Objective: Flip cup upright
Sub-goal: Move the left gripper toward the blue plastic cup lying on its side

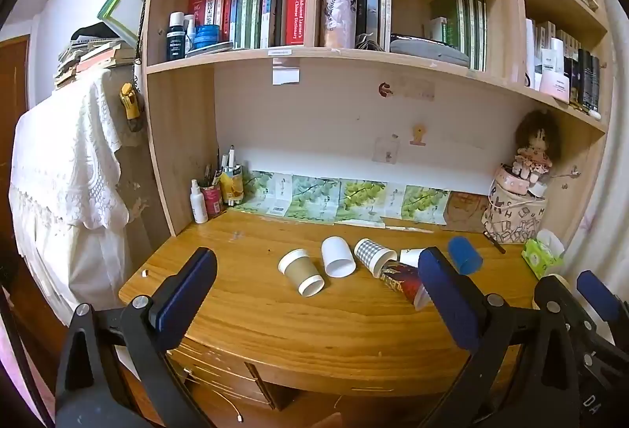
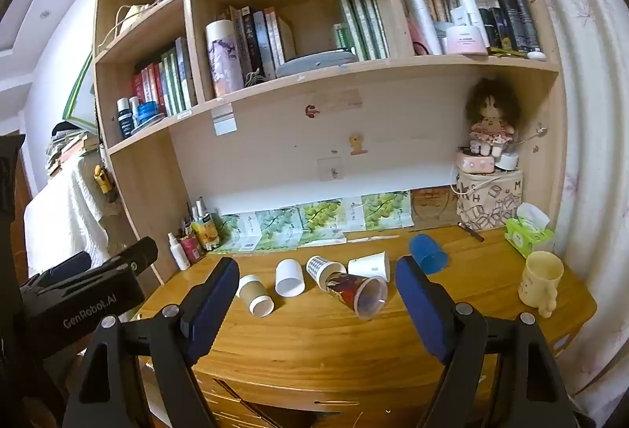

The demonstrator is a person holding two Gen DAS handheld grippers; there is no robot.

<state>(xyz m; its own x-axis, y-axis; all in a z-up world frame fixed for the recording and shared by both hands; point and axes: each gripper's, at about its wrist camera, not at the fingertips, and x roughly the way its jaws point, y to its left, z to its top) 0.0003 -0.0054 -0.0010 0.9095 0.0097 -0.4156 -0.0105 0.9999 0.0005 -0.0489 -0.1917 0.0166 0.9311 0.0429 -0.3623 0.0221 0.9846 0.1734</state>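
Observation:
Several cups lie on their sides in a row on the wooden desk [image 1: 314,326]: a brown paper cup [image 1: 300,272], a white cup [image 1: 337,257], a checked cup [image 1: 373,256], a red patterned clear cup [image 1: 403,282], another white cup [image 2: 369,265] and a blue cup [image 1: 464,254]. They also show in the right wrist view: brown cup [image 2: 255,296], white cup [image 2: 289,278], checked cup [image 2: 322,269], red cup [image 2: 358,292], blue cup [image 2: 428,258]. My left gripper [image 1: 314,294] is open, empty, short of the cups. My right gripper [image 2: 314,302] is open and empty, in front of them.
A yellow mug [image 2: 540,282] stands upright at the desk's right end. A green tissue pack [image 2: 526,231], a lettered bag with a doll [image 2: 489,204], pen holders and a spray bottle [image 2: 179,251] line the back. Bookshelves rise above. The right gripper shows at the left view's right edge [image 1: 589,306].

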